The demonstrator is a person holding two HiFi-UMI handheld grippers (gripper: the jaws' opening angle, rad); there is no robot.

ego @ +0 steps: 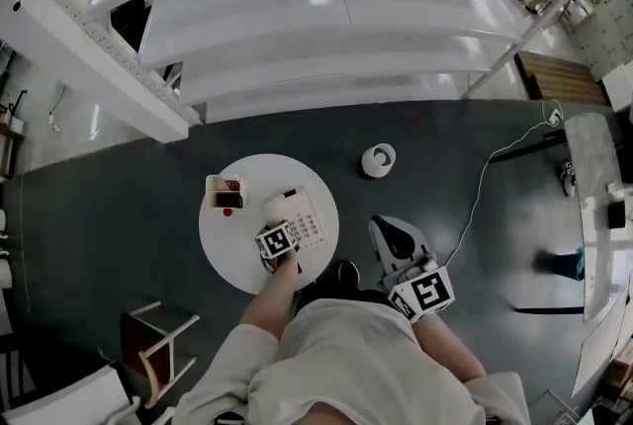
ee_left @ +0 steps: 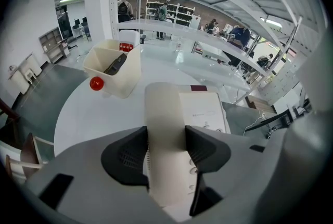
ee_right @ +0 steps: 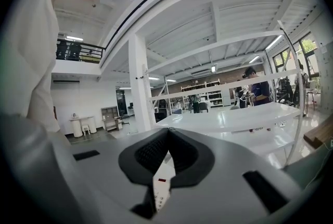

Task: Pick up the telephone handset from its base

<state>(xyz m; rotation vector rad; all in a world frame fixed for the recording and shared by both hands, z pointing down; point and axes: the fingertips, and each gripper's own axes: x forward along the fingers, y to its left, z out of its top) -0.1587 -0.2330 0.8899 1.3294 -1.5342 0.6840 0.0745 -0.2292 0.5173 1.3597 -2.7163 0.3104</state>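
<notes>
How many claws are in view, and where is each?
2. The left claw is over the round table, closed on the phone handset. The right claw is shut and empty, off the table at the person's right. No others show.

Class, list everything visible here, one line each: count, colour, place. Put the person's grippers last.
table: one, white, round, on the dark floor
telephone base: one, white, on the table
handset: one, cream, on the base, between the left jaws
bin: one, cream, on the table beyond the telephone
ball: one, red, by the bin
round tub: one, white, on the floor beyond the table
chair: one, pale frame, floor at lower left
cable: one, white, across the floor at right
left gripper: one, grey, jaws closed on the handset
right gripper: one, grey, jaws together, empty
</notes>
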